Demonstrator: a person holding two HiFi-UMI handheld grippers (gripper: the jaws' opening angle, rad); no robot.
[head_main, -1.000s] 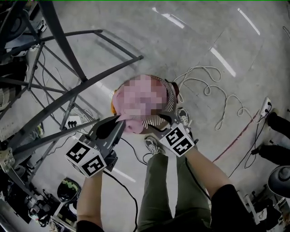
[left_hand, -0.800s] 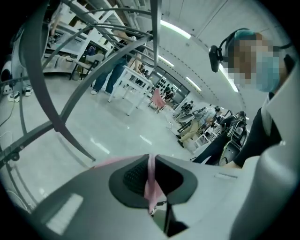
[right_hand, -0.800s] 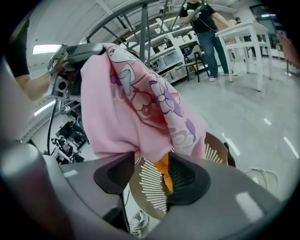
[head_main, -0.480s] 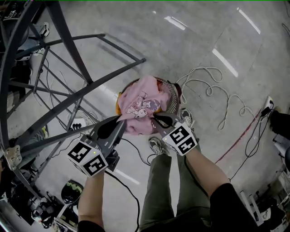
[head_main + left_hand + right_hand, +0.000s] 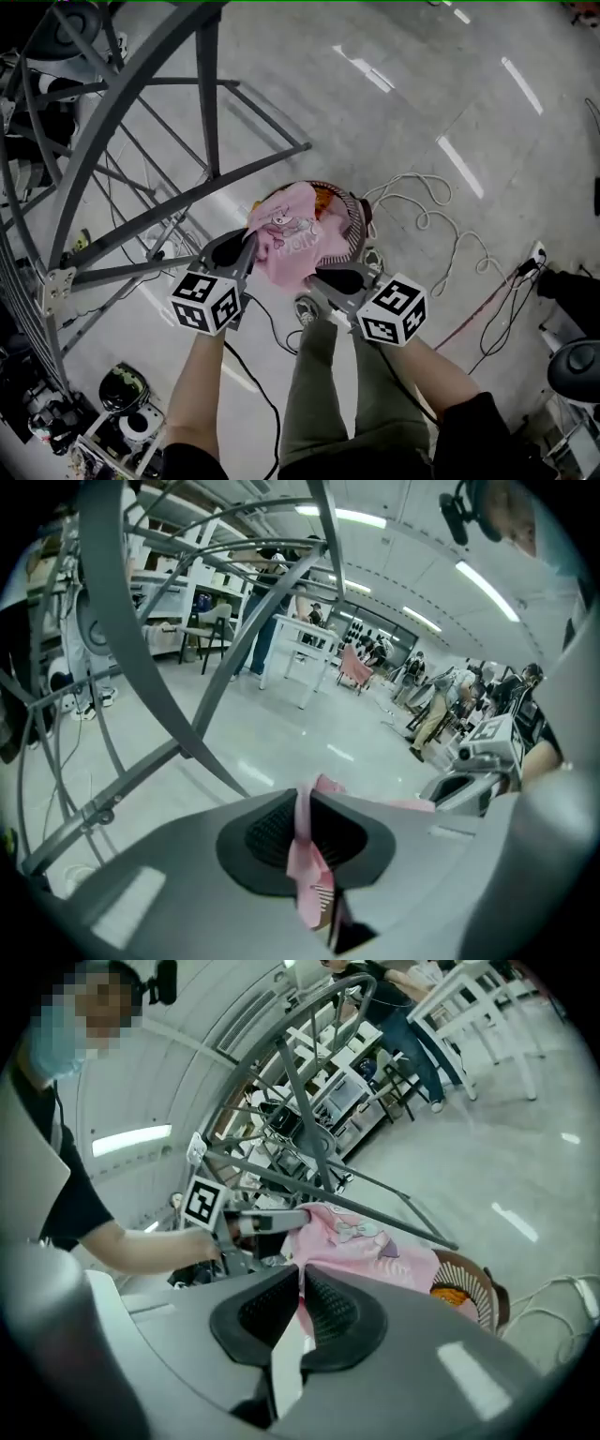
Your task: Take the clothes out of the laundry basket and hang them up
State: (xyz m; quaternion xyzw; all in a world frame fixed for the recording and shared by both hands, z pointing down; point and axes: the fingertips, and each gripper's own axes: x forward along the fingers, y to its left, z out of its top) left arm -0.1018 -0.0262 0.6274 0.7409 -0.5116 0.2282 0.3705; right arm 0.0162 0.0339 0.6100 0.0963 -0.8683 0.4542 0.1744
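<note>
Head view: at centre frame the pink shirt hangs higher above the basket than a second ago, between the left gripper and the right gripper. The lettering on its print is unreadable.

Left gripper view: the jaws pinch a pink fold.

Right gripper view: the jaws have just closed on the shirt's edge. At lower right, an orange cloth lies in the basket.

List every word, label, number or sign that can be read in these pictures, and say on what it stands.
No text here can be read with certainty.
Pink garment: dark lettering below the cartoon print, too blurred to read.
Left marker cube and right marker cube: black-and-white square patterns only, no letters or numbers.
</note>
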